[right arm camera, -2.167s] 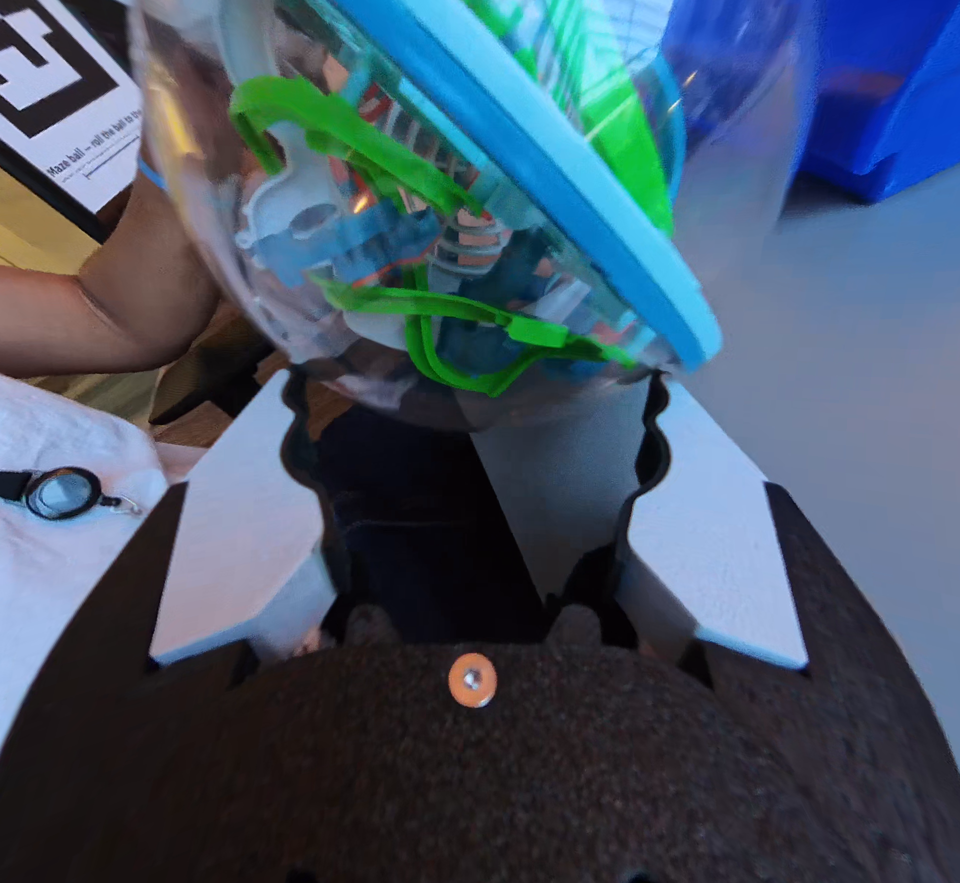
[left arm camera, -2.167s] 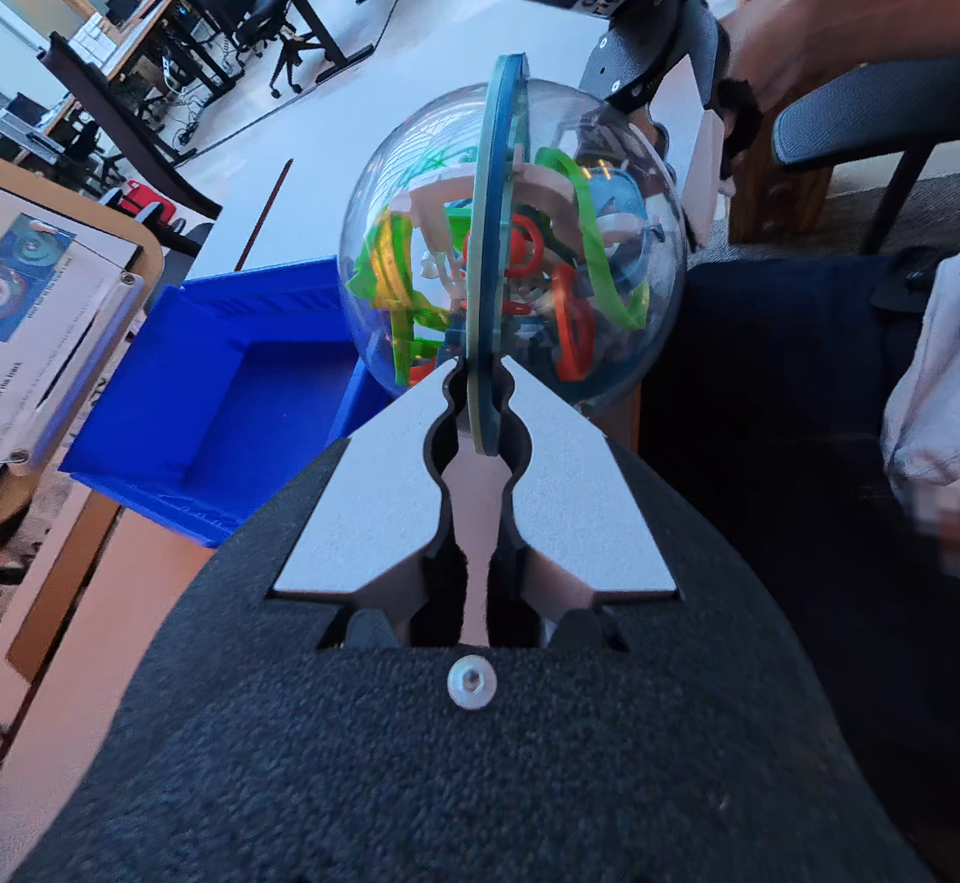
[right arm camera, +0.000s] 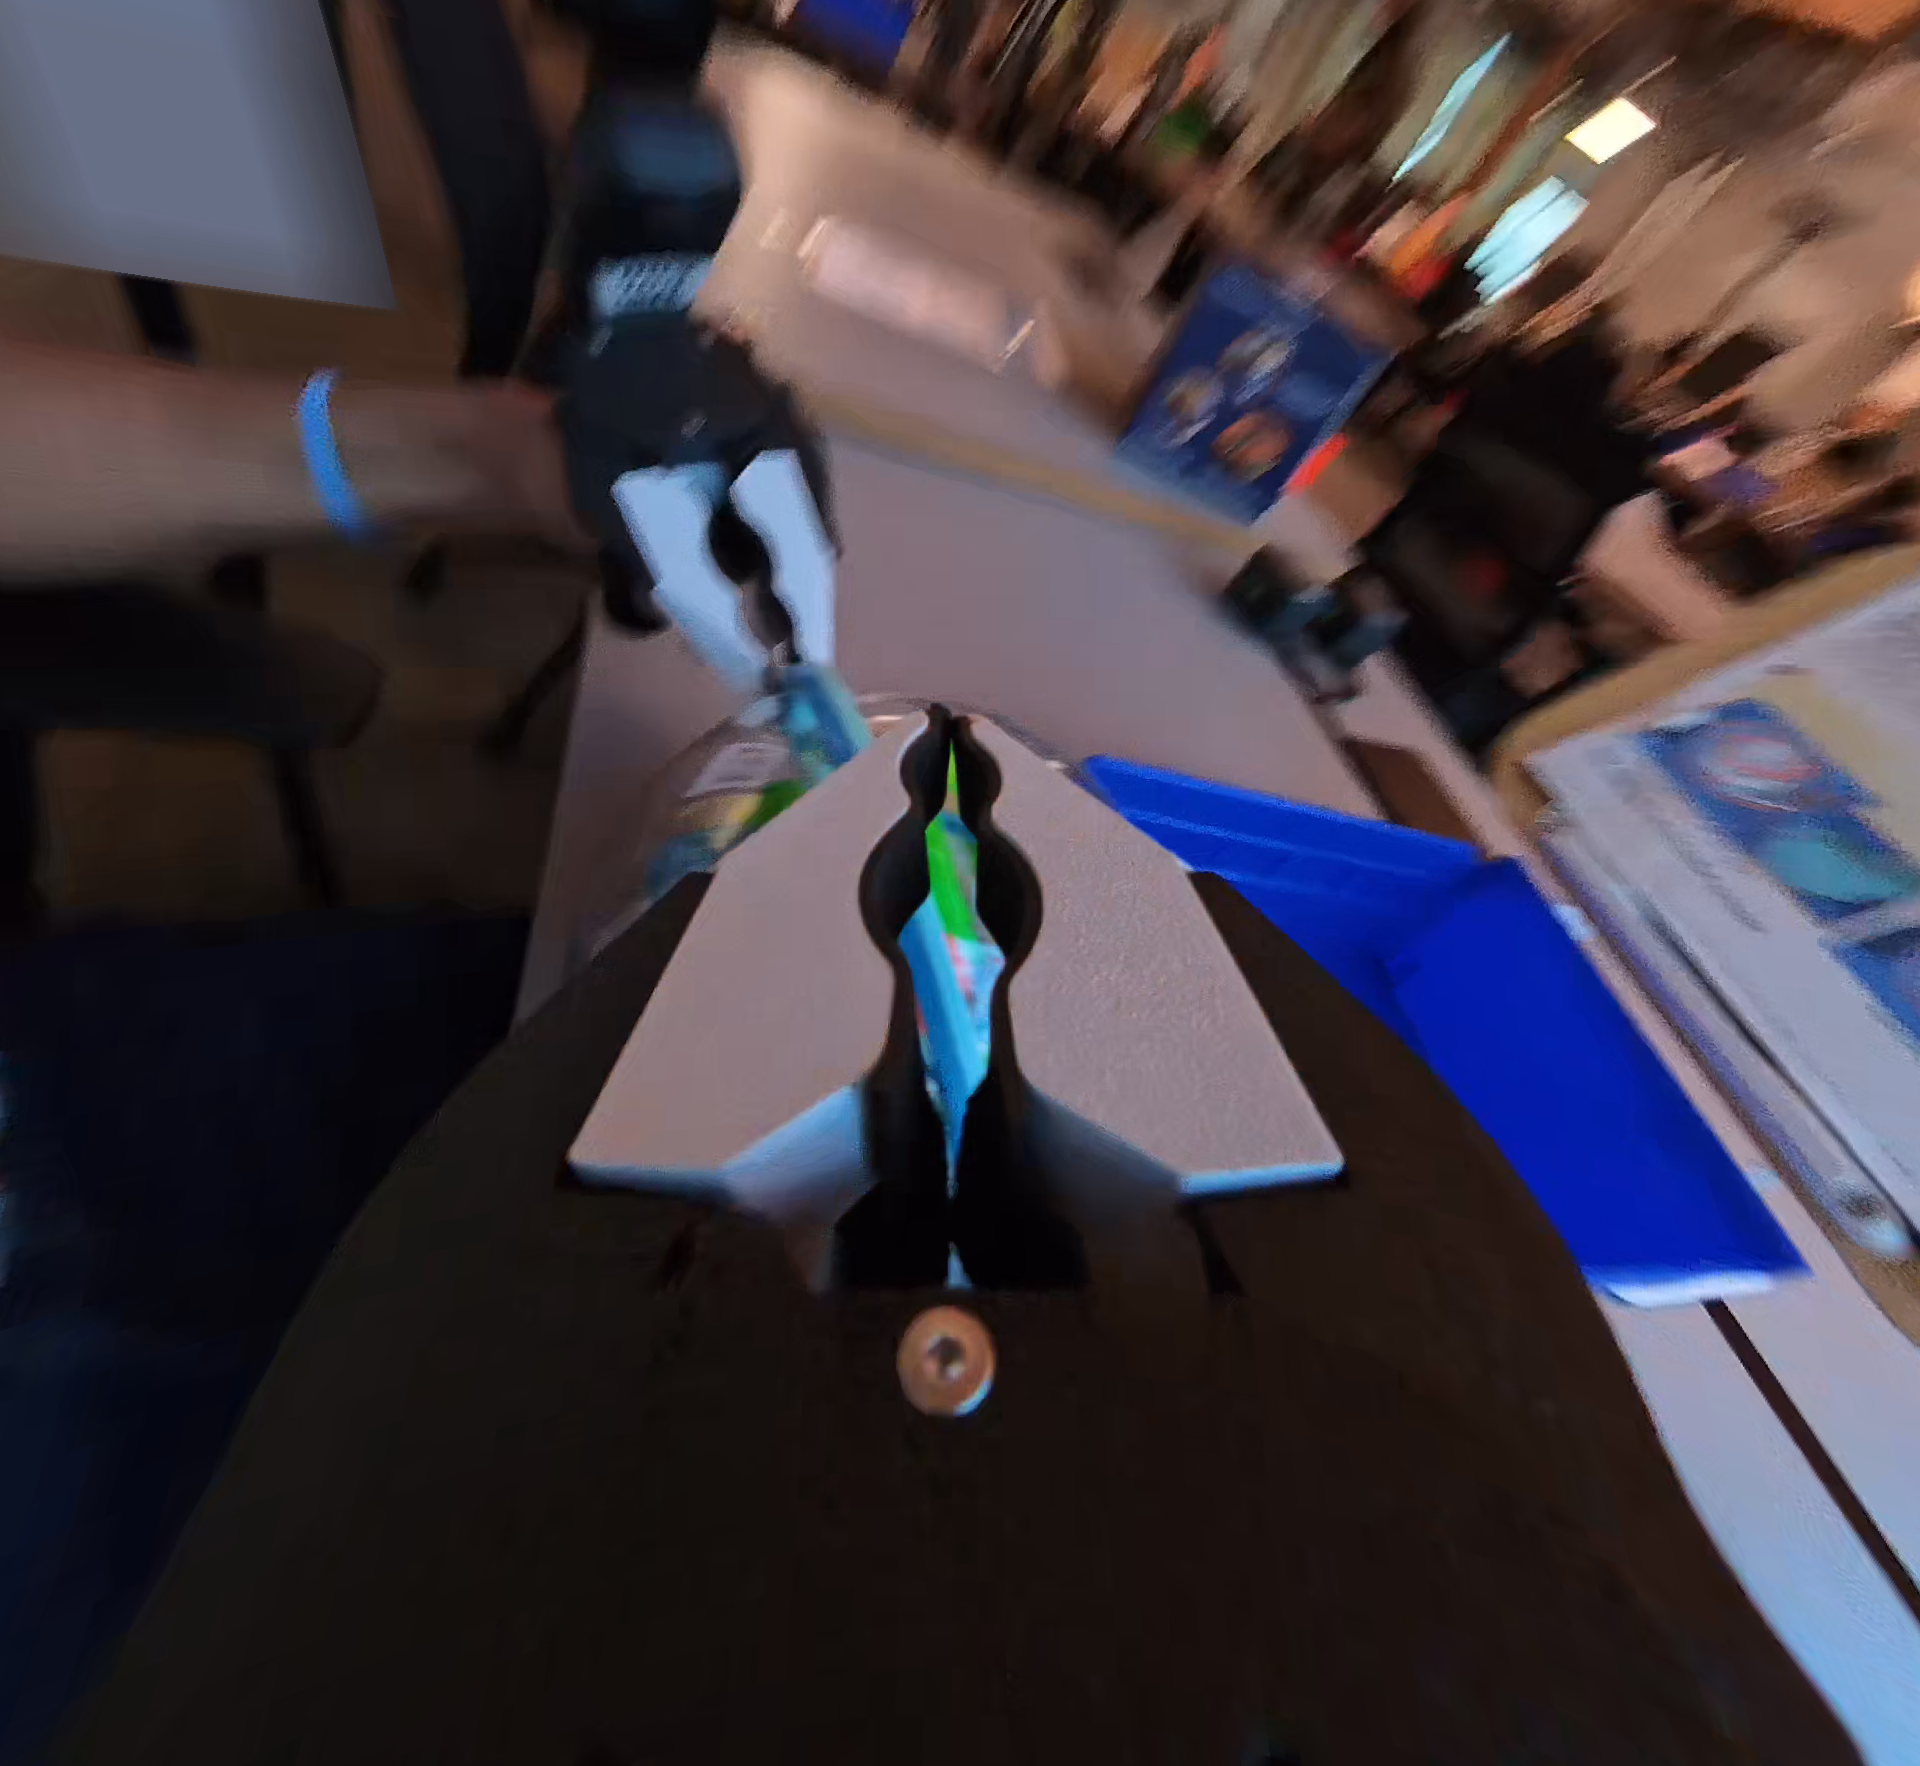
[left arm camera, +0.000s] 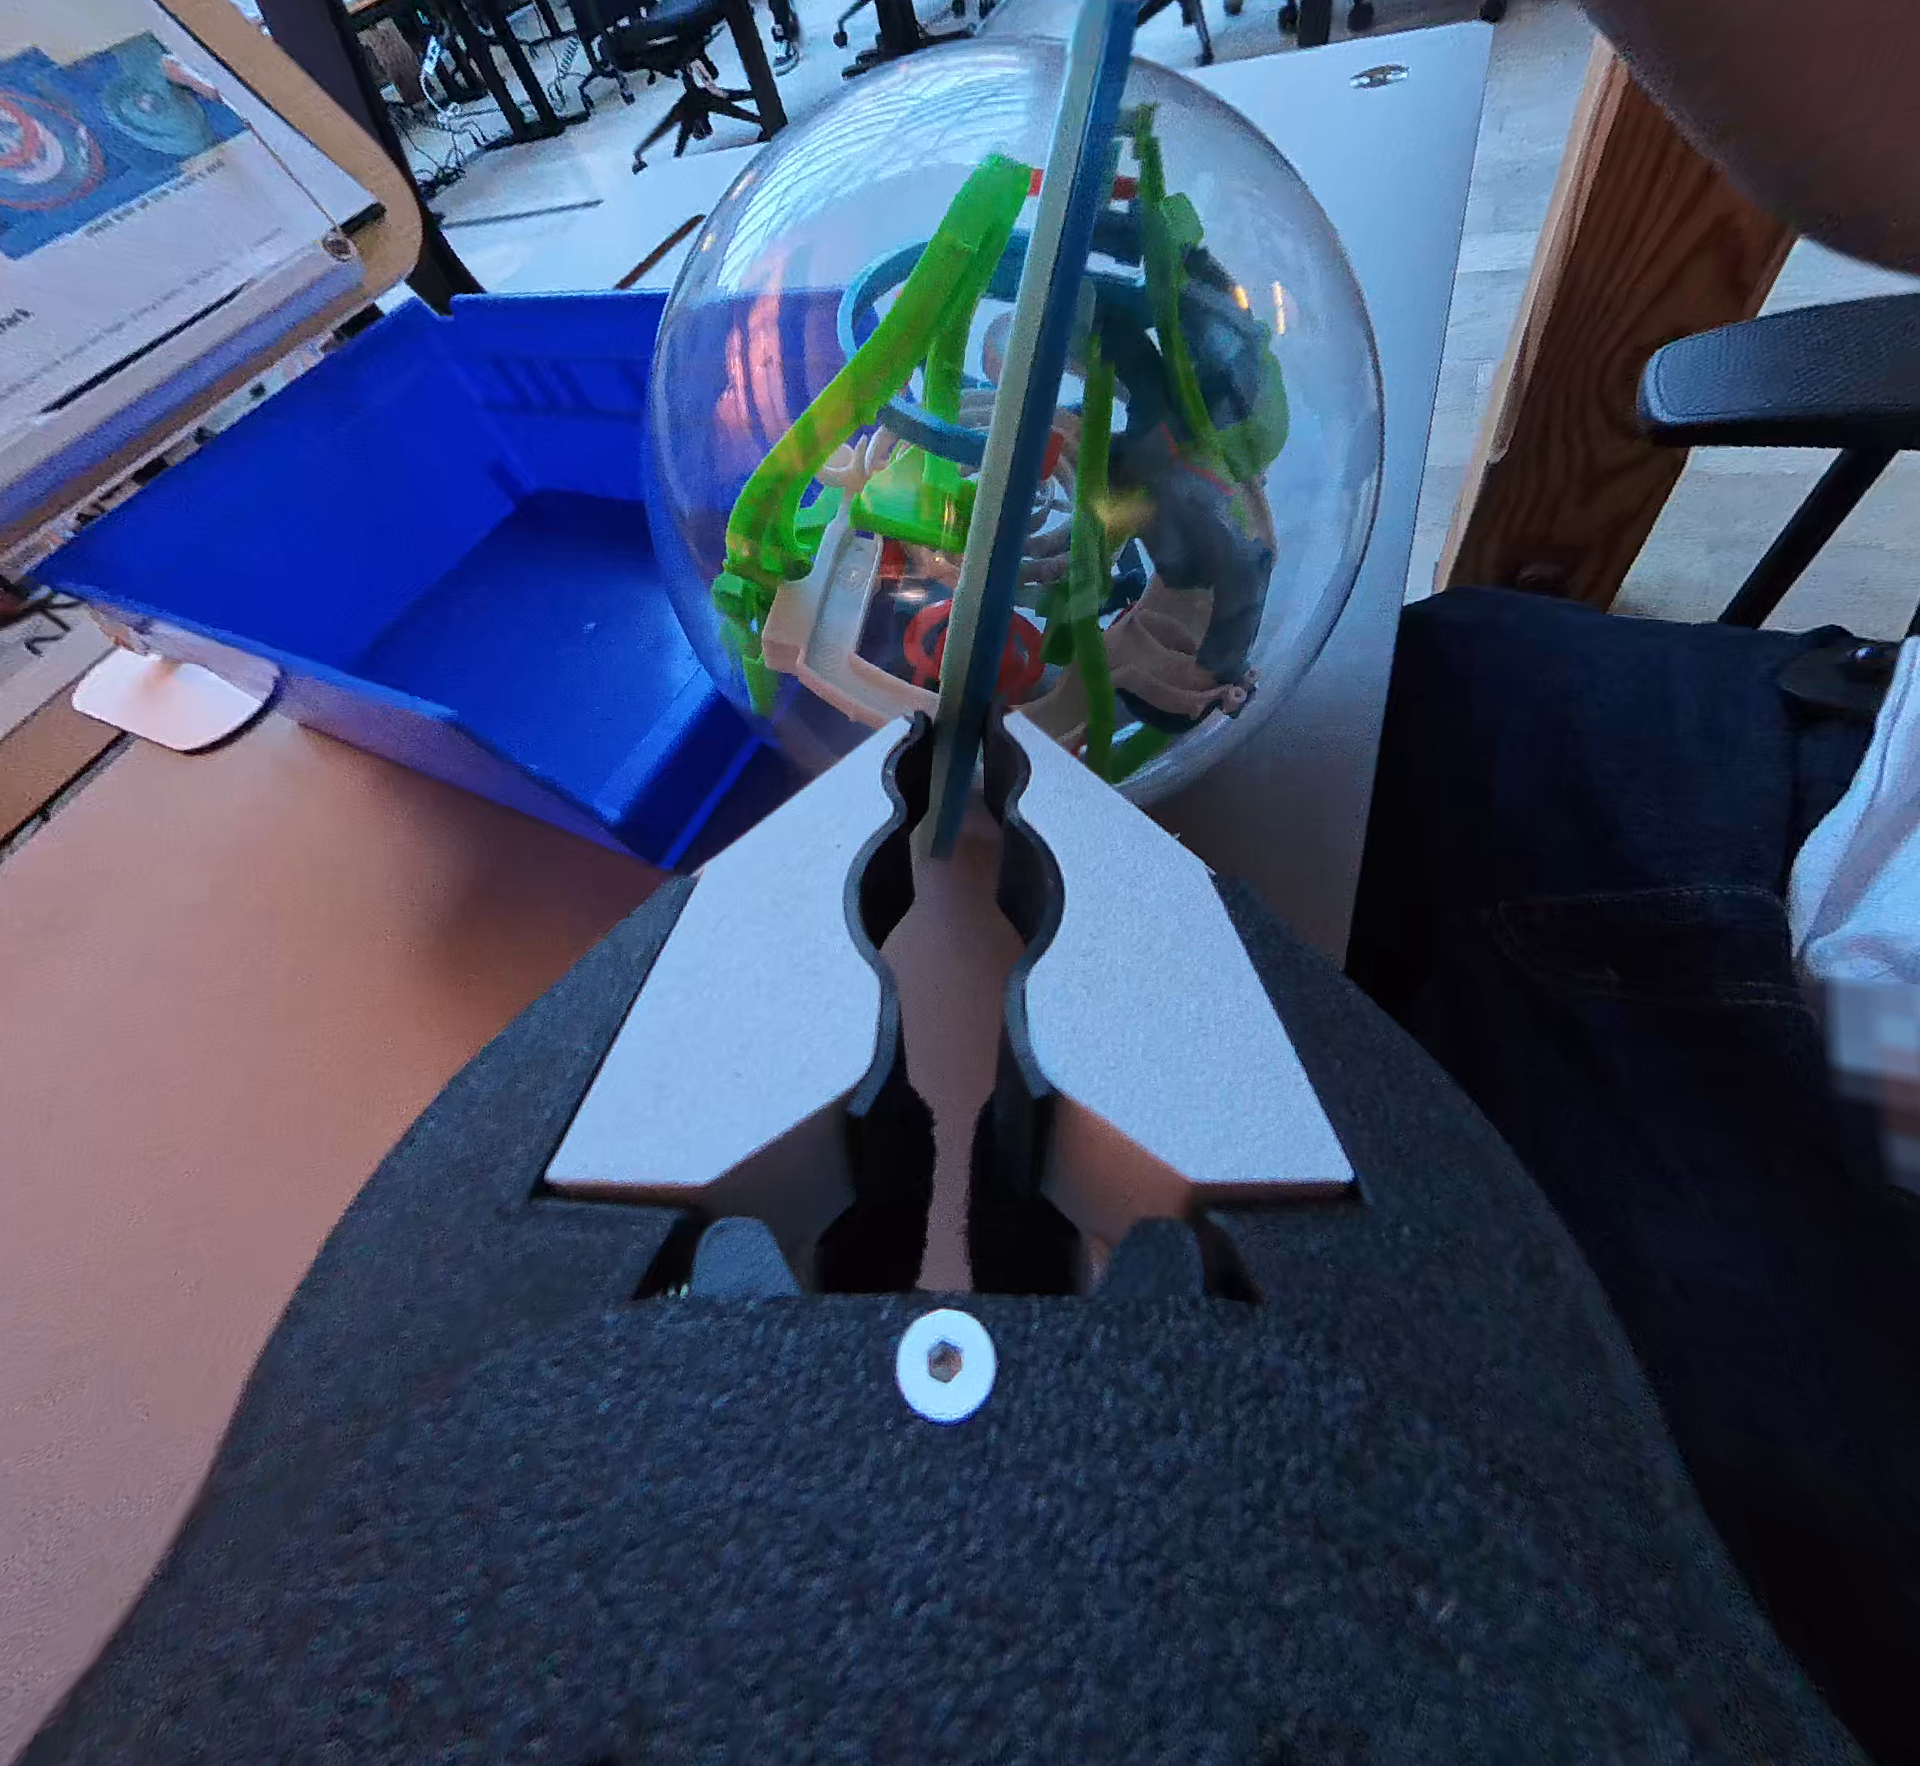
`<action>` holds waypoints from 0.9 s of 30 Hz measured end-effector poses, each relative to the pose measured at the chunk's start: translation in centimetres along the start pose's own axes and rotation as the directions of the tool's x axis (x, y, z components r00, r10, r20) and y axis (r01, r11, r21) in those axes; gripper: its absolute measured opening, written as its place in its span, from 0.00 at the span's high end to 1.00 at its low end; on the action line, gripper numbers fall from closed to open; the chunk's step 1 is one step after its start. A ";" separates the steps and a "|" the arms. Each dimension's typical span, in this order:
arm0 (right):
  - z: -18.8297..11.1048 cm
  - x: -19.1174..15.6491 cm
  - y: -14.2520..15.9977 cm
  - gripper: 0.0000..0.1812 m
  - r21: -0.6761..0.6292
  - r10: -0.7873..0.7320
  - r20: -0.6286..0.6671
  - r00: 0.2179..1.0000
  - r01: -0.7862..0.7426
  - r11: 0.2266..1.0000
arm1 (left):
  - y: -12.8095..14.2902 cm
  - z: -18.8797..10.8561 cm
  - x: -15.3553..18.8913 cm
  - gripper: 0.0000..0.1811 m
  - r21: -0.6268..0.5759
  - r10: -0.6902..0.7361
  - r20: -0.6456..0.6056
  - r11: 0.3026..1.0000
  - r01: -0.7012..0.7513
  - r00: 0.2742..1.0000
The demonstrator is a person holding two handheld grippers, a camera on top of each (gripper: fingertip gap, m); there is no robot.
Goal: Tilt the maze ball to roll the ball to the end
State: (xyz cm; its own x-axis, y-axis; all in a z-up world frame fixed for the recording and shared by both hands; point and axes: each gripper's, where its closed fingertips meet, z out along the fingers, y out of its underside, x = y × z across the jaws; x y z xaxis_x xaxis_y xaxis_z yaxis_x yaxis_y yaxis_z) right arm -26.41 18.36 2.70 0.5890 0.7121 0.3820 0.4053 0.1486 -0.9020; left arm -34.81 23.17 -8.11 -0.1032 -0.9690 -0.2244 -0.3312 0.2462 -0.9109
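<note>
The clear plastic maze ball (left arm camera: pixel 1013 428), filled with green, blue and orange tracks, is held above the desk (left arm camera: pixel 208 937) by its flat blue equatorial rim (left arm camera: pixel 1039 386). The left gripper (left arm camera: pixel 951 760) is seen with its jaws nearly closed, pinching the lower edge of that rim. The rim stands nearly upright, tilted slightly right at the top. A blue plastic bin (left arm camera: pixel 436 553) lies just beside the ball, to its left. In the heavily blurred right wrist view, the right gripper (right arm camera: pixel 948 729) has its jaws almost together; whether the rim is pinched there cannot be told.
</note>
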 end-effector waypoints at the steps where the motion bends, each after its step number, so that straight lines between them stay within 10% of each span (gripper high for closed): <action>1: -1.9 1.6 0.3 1.00 0.095 0.039 -0.088 0.995 -0.030 0.995 | 0.2 -0.1 -0.2 0.95 0.014 -0.022 -0.005 1.000 0.022 1.000; 5: -6.1 4.3 6.7 0.95 0.190 0.153 -0.205 0.967 -0.114 0.975 | 1.1 -0.6 -0.6 0.95 0.078 -0.114 -0.043 0.990 0.117 0.993; 11: -3.3 2.3 11.9 0.76 0.171 0.281 -0.050 0.958 -0.269 0.948 | 1.9 -0.9 -1.2 0.95 0.135 -0.177 -0.075 0.973 0.186 0.981; 27: -1.4 1.0 8.4 1.00 0.294 0.305 0.160 0.939 -0.341 0.893 | 1.4 -0.5 -2.7 0.95 0.211 -0.231 -0.195 0.939 0.271 0.953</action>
State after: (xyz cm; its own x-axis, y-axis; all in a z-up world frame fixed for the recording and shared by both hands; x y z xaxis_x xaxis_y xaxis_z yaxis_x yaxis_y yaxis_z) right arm -21.46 19.38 -4.20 0.5647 0.8237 0.0508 -0.0446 0.0919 -0.9948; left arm -35.44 26.14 -8.66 -0.2052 -0.9766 0.0642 -0.1414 -0.0353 -0.9893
